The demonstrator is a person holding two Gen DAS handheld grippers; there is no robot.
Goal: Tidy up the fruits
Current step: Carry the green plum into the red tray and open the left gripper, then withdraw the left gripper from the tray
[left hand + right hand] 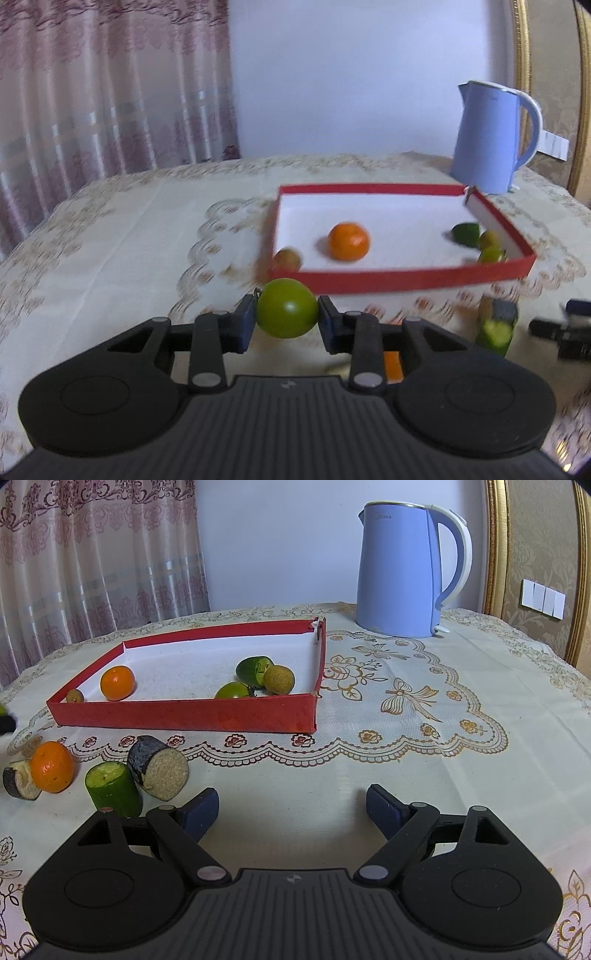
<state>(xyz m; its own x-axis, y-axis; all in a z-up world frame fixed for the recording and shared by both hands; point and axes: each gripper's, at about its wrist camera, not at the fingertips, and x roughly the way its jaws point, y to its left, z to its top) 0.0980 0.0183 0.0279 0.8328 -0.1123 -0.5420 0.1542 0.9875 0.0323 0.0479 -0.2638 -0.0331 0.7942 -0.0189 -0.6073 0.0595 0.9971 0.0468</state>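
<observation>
My left gripper (287, 317) is shut on a round green fruit (287, 313) and holds it above the table just in front of the red tray (399, 277). The tray (184, 714) holds an orange (348, 241) (117, 682), a small brown fruit (287, 258) (75, 695), a dark green piece (254, 669), a green fruit (233, 691) and a brown round fruit (279, 679). My right gripper (291, 812) is open and empty over the tablecloth. Left of it lie a second orange (51, 766), a cucumber piece (112, 787) and two dark-skinned pieces (159, 767) (19, 780).
A blue kettle (400, 572) (487, 138) stands behind the tray's right corner. The table is covered with an embroidered cloth (406, 709). Curtains hang at the back left, and a wall with a gold frame stands at the right.
</observation>
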